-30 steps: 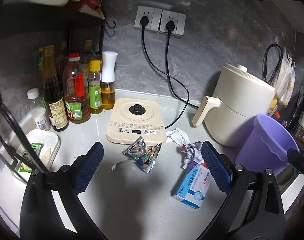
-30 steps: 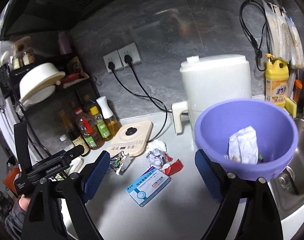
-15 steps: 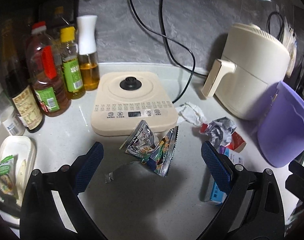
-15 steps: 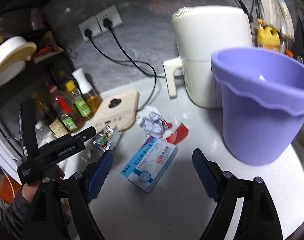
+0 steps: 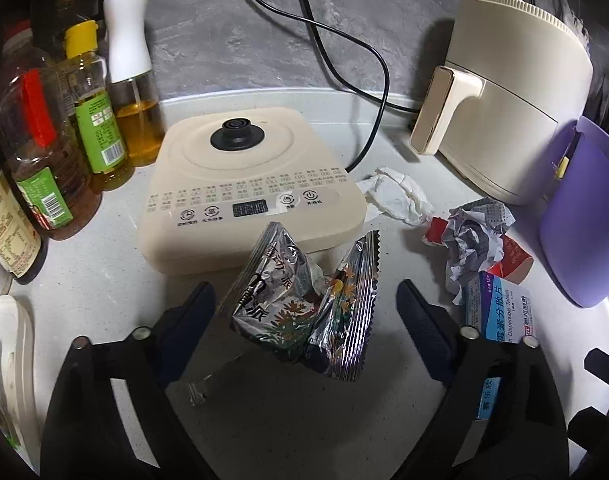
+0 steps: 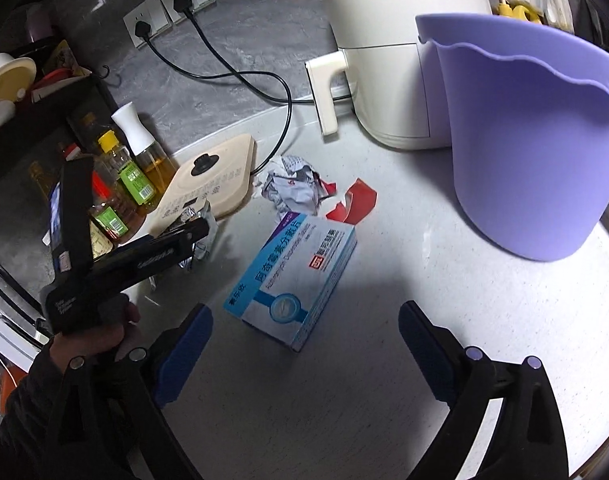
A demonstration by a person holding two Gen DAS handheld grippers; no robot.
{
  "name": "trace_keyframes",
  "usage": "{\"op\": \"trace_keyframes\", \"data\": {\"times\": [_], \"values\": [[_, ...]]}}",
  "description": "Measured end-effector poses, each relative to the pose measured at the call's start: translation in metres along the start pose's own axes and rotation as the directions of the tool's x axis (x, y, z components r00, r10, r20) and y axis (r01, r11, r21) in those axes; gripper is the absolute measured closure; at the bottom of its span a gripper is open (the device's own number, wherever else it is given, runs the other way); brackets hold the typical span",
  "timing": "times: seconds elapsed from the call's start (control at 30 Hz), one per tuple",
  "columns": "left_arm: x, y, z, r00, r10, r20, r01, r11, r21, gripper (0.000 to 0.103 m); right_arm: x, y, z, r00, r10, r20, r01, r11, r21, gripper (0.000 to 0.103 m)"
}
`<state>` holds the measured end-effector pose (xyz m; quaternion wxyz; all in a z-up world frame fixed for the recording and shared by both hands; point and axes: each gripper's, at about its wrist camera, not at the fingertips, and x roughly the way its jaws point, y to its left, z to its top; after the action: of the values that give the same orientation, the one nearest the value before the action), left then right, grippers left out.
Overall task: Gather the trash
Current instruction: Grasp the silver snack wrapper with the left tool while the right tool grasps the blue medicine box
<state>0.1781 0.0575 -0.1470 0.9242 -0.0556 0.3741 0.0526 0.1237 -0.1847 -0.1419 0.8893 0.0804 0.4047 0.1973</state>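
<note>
Foil snack wrappers [image 5: 304, 304] sit center frame on the desk [image 5: 104, 280], between your left gripper [image 5: 306, 312] fingers, spread wide and empty. Step: approach. Next, lower and pinch. Right gripper [image 6: 306, 344], equally wide and empty, faces the medicine box [image 6: 292, 276].

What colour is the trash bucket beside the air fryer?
Light purple, plain with a wavy rim; the bucket shows best in the right wrist view.
</note>
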Motion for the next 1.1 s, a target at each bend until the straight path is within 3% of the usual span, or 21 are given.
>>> {"op": "trace_keyframes", "data": {"times": [0.07,0.13,0.3,0.63,0.93,1.1], "values": [[0.004,0.003,-0.001,1.000,-0.004,-0.018,0.004,1.000,-0.018,0.040,0.003,0.000,0.002,1.000,-0.005,-0.001,0.005,1.000,0.000,0.010],[0.003,0.006,-0.002,0.999,-0.027,-0.017,0.026,0.999,-0.045,0.066,0.009,0.000,0.004,1.000,-0.003,-0.015,0.003,1.000,0.011,0.010],[-0.008,0.005,-0.001,0.999,-0.048,0.005,0.048,0.998,-0.048,0.091,0.025,0.004,0.007,0.999,-0.003,-0.044,0.003,1.000,-0.003,0.010],[-0.030,0.012,0.000,0.997,-0.038,0.062,0.044,0.994,-0.099,0.091,0.064,0.028,0.014,0.994,-0.056,-0.092,0.052,0.997,-0.051,0.008],[-0.045,0.019,-0.007,0.993,-0.045,0.112,0.060,0.989,-0.134,0.091,0.083,0.037,0.012,0.976,-0.181,-0.120,0.166,0.978,-0.129,0.009],[-0.049,0.015,-0.014,0.991,-0.043,0.124,0.062,0.985,-0.161,0.091,0.075,0.038,0.010,0.968,-0.225,-0.115,0.199,0.958,-0.206,0.030]]}}
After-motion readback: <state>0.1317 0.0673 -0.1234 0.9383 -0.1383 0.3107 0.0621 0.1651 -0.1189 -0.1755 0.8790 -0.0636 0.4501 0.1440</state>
